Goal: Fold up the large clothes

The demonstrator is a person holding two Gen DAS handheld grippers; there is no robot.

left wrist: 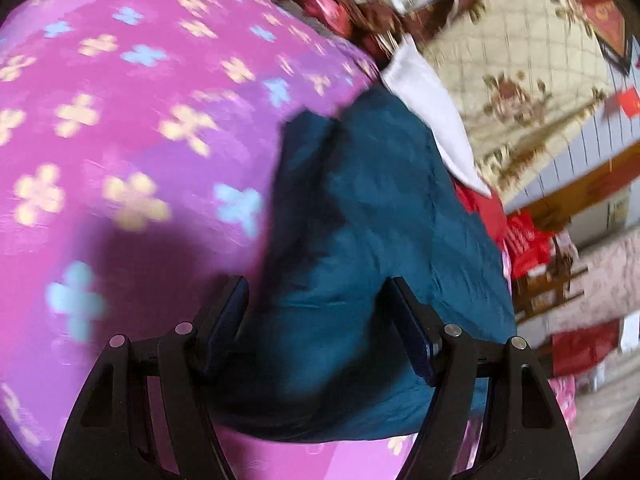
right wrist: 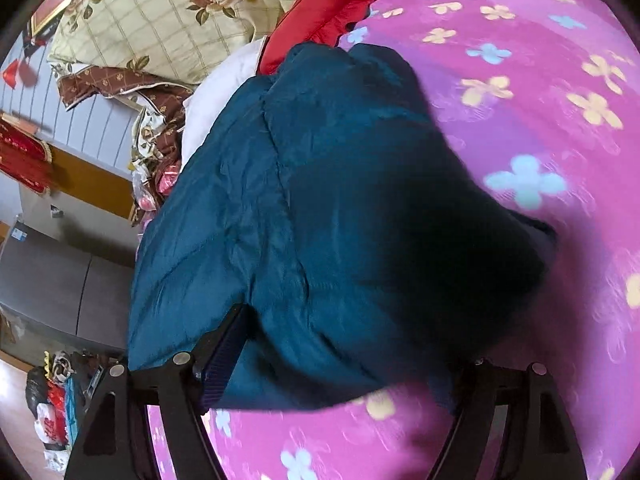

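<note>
Left gripper: nearest my left wrist camera; I see its 2 black fingers spread wide, with nothing pinched between the pads. It hangs over the near part of the jacket.
Right gripper: I see the left finger clearly, lying against the jacket's near edge. The other fingertip is hidden under a fold of fabric, so I cannot tell whether the jaws are spread or pinching cloth.
Teal jacket: my task garment, a large padded coat. It lies bundled in a thick heap on the bed, stretching away from both cameras. In the right wrist view it fills the middle of the frame, shaded on its right half.
Pink bedspread: covers the bed beneath the jacket, printed with yellow and pale blue flowers. Motion blur softens the pattern in both views.
White cloth: just beside the jacket's far end, touching it.
Red fabric: beyond the jacket's far end in the right wrist view, lying on the bedspread edge.
Floral quilt: cream with brown roses, piled behind the white cloth and red fabric.
</note>
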